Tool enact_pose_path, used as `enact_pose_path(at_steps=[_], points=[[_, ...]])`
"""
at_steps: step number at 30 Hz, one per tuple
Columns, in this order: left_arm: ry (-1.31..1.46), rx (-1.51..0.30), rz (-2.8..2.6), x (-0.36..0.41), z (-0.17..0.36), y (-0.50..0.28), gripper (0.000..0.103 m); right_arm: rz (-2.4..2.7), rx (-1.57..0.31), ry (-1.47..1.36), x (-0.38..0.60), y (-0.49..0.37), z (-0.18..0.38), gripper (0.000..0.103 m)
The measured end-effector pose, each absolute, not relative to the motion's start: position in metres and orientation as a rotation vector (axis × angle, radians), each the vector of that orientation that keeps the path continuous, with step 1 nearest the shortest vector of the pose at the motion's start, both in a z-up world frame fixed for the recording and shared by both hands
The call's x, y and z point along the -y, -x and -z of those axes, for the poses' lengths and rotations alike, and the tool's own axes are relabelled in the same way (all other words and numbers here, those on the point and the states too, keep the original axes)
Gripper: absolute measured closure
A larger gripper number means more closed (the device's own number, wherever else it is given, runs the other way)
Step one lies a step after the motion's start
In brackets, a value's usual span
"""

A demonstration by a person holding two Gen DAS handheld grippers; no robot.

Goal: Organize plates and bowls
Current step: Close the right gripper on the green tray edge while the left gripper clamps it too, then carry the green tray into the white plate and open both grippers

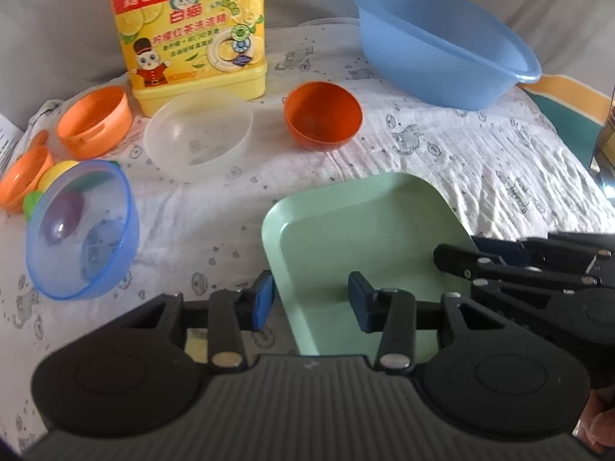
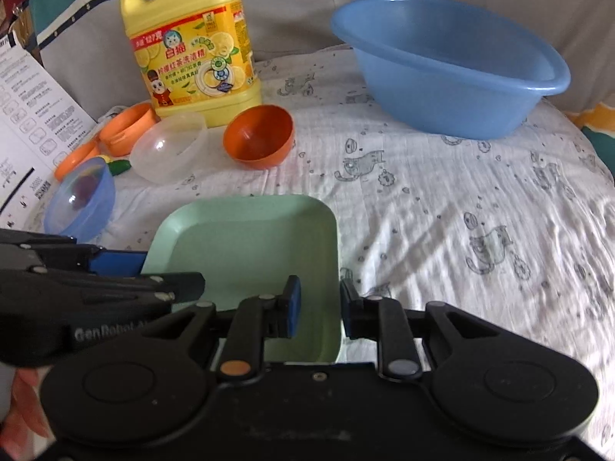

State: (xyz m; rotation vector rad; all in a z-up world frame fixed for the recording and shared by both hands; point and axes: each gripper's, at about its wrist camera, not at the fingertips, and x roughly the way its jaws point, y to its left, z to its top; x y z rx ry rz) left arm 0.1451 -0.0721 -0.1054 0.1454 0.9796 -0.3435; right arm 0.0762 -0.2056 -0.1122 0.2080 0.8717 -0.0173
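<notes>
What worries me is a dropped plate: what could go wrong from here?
Neither the left gripper nor the right gripper looks clamped on the green plate rims they straddle, so lifting now may let it slip. The wrinkled cloth under it could snag a lower finger.

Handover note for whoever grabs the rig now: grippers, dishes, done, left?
Left hand-held gripper: open, straddling the green plate's left rim.
Right hand-held gripper: open, straddling its right rim.
Plate lies flat on the cloth, nearest you. Behind it, apart: orange bowl, clear bowl, blue-tinted bowl; blue basin far right, empty.
Done: nothing stacked.
Left: everything.
</notes>
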Motion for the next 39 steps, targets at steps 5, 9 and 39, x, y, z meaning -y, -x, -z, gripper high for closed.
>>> enact_pose_path(at_steps=[5, 9, 39], points=[[-0.128, -0.969, 0.324, 0.065, 0.091, -0.134, 0.063, 0.009, -0.867, -0.21, 0.199, -0.064, 0.096, 0.079], [-0.108, -0.958, 0.315, 0.054, 0.078, -0.121, 0.063, -0.008, -0.875, -0.22, 0.192, -0.052, 0.08, 0.076], [0.015, -0.924, 0.088, -0.147, 0.033, 0.026, 0.063, -0.362, -1.048, -0.171, 0.004, 0.017, 0.037, 0.076]])
